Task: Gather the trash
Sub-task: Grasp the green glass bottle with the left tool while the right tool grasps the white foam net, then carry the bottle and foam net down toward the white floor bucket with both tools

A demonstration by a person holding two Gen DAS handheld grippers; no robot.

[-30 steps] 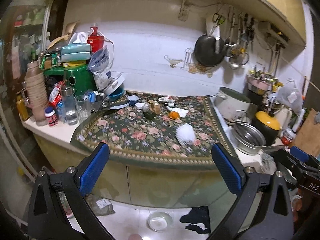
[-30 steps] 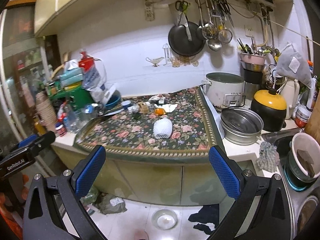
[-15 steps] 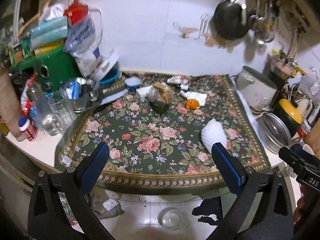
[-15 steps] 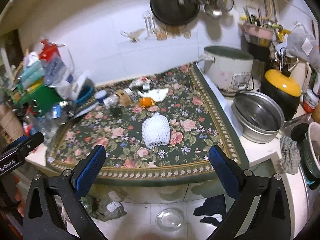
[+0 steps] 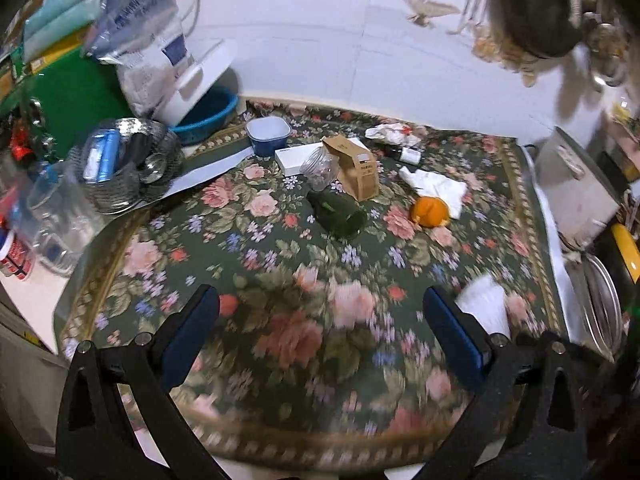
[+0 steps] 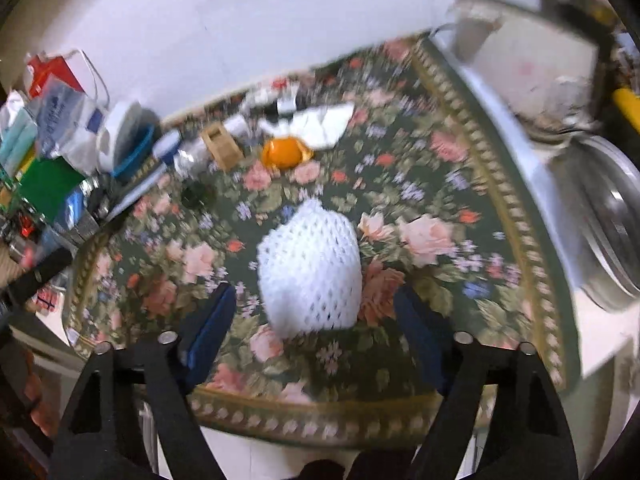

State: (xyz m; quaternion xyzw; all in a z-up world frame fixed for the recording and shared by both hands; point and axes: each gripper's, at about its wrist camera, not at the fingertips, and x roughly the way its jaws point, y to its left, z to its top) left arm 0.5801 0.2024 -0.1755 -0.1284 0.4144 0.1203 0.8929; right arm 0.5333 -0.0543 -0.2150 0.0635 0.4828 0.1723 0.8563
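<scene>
A white foam fruit net (image 6: 310, 276) lies on the floral cloth (image 6: 420, 208). My right gripper (image 6: 316, 320) hangs just in front of it with its jaws closing; the net sits between and just beyond the blue pads, which do not touch it. Farther back lie orange peel (image 6: 286, 152), a white tissue (image 6: 320, 122), a brown carton (image 6: 222, 146) and a dark green bottle (image 5: 338, 212). My left gripper (image 5: 320, 320) is open over bare cloth, with the net (image 5: 484, 304) just right of its right finger. A crumpled wrapper (image 5: 390, 133) lies near the wall.
Stacked boxes, bags and a blue basin (image 5: 204, 114) crowd the left of the counter, beside a steel basket (image 5: 128, 164) and glasses. A rice cooker (image 6: 532, 68) and steel bowl (image 6: 612, 216) stand at the right. A small blue tub (image 5: 267, 134) and white box (image 5: 294, 158) sit behind the bottle.
Both grippers have moved forward and down toward the counter. The foam net now sits close between the right gripper's fingers, which have narrowed. The left gripper's jaws keep their width.
</scene>
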